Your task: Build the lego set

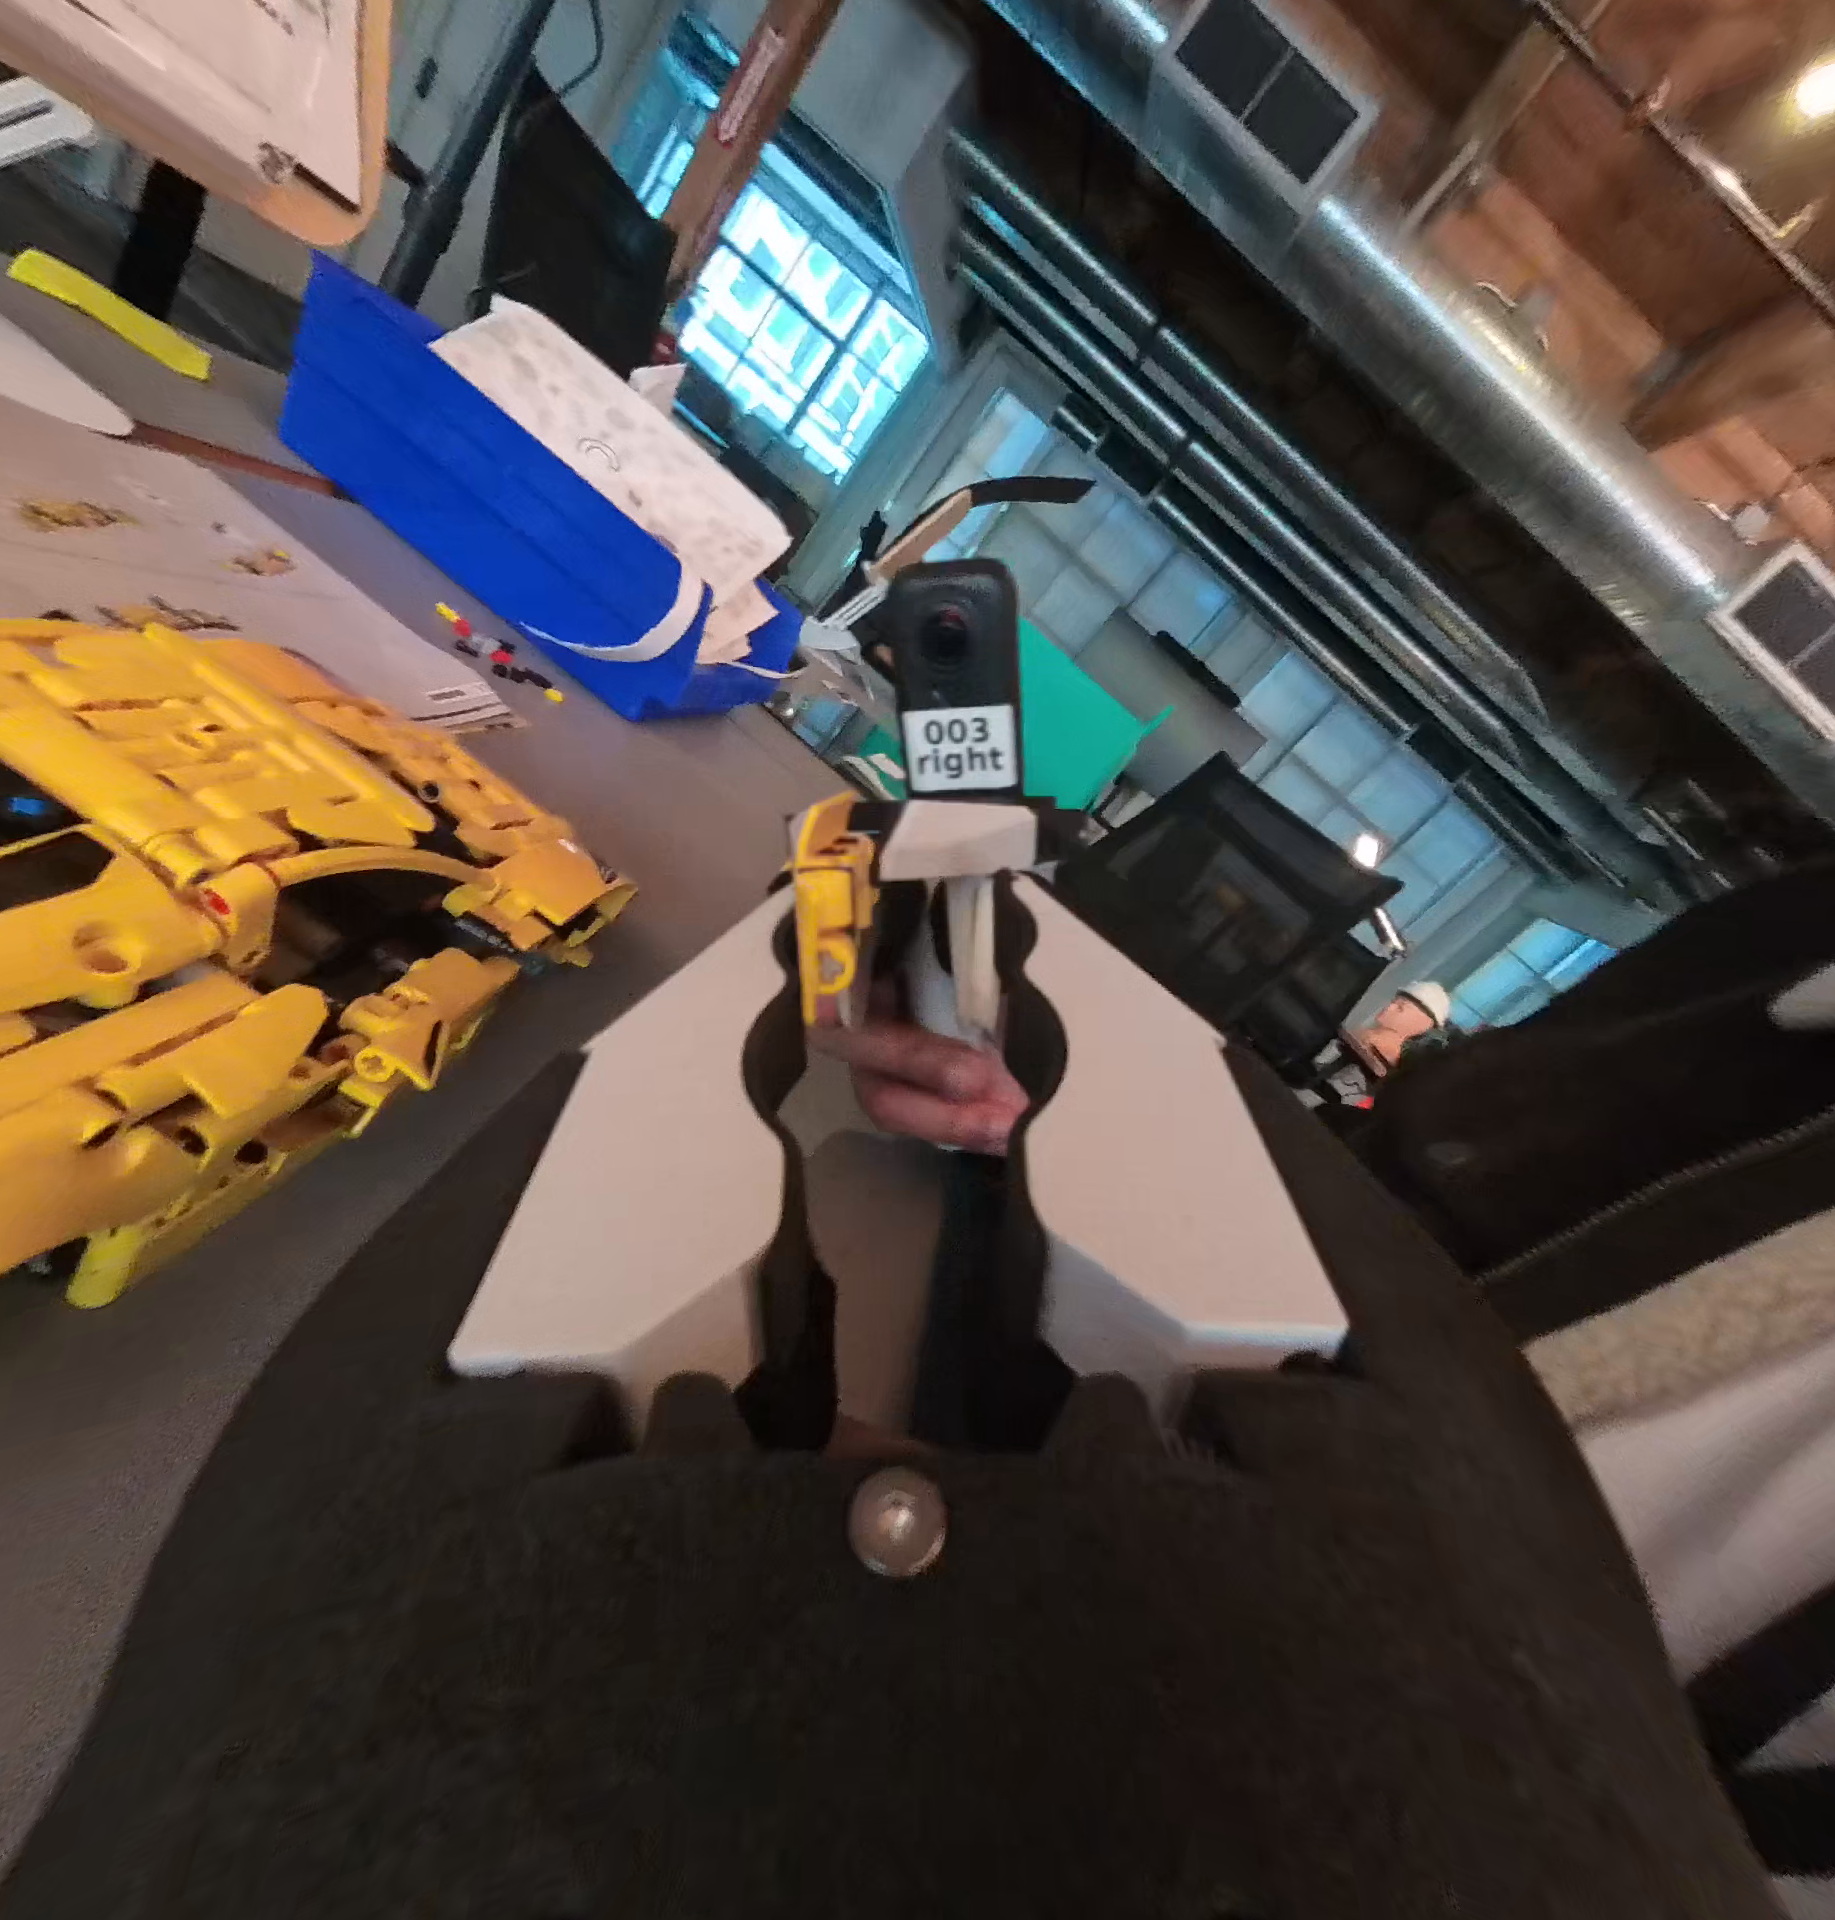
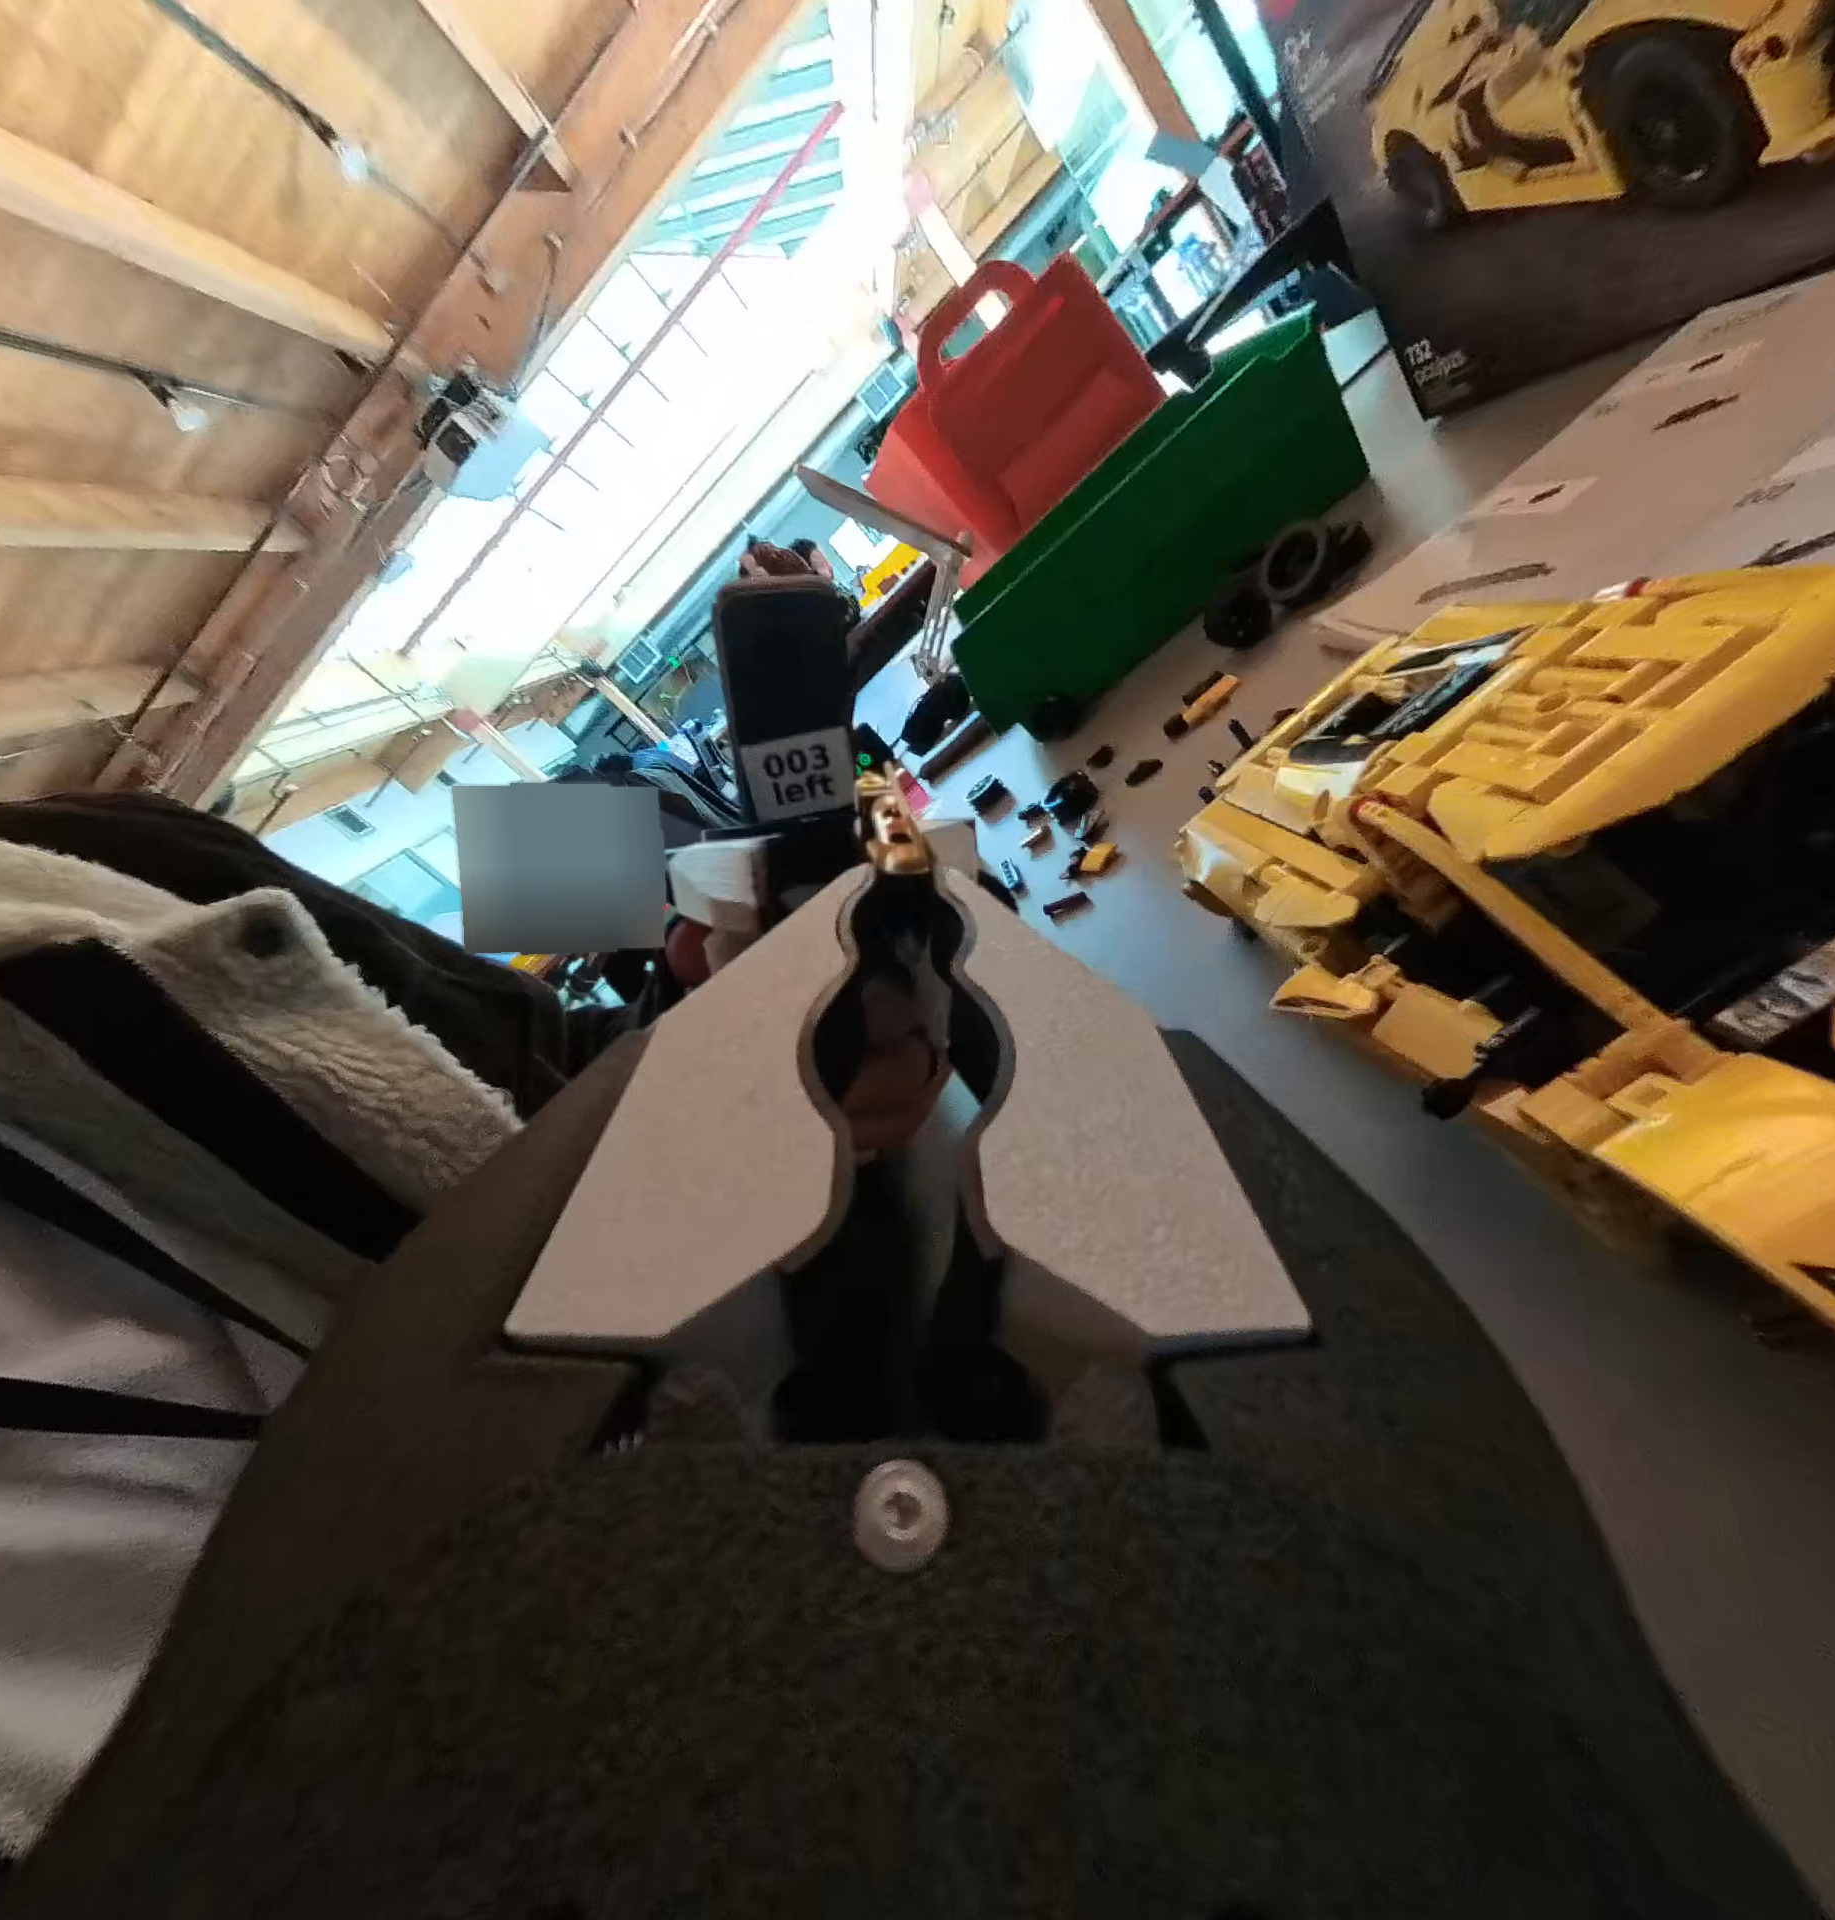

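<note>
Above grey table [image 1: 632,790], both grippers [image 1: 840,914] [image 2: 897,862] pinching yellow piece [image 1: 830,914]

Bright daylight from blown-out windows [image 2: 622,436], strong wide-angle edge distortion, soft motion blur throughout.

Yellow car [image 1: 217,914] cut off at the left edge; loose parts [image 2: 1074,831] too small to identify.

blue bin [image 1: 456,488], green bin [image 2: 1173,540], red bag [image 2: 1006,416]
</note>
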Motion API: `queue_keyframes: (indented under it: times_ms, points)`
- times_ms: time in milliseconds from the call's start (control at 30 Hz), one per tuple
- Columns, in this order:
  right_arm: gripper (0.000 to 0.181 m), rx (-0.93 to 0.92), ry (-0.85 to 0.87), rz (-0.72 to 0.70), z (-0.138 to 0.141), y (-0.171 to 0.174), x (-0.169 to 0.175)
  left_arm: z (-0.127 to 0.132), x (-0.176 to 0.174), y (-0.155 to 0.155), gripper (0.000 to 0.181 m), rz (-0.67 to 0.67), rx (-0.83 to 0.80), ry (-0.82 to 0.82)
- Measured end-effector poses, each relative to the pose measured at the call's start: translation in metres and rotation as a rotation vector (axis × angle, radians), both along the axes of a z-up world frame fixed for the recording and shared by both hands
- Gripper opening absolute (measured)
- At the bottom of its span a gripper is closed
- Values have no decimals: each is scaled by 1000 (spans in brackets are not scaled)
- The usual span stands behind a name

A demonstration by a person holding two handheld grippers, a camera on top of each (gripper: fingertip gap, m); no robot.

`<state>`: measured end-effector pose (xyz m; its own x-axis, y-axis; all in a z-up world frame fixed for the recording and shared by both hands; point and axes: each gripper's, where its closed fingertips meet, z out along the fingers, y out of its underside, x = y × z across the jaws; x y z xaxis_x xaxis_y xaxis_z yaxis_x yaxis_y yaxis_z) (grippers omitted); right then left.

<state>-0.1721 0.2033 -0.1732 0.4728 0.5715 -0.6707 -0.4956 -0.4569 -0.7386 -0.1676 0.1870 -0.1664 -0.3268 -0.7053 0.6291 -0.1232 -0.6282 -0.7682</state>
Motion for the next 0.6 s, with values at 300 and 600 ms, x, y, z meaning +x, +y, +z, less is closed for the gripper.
queue_keyframes:
  times_ms: [300,600]
  points:
    - [17,24,-53,43,0,-6,-1,-10,-3,-2,8,-56,-15,28]
    - [44,562,-799,-72,-9,-16,-23,1,-14,-9,7,-253,-325,-12]
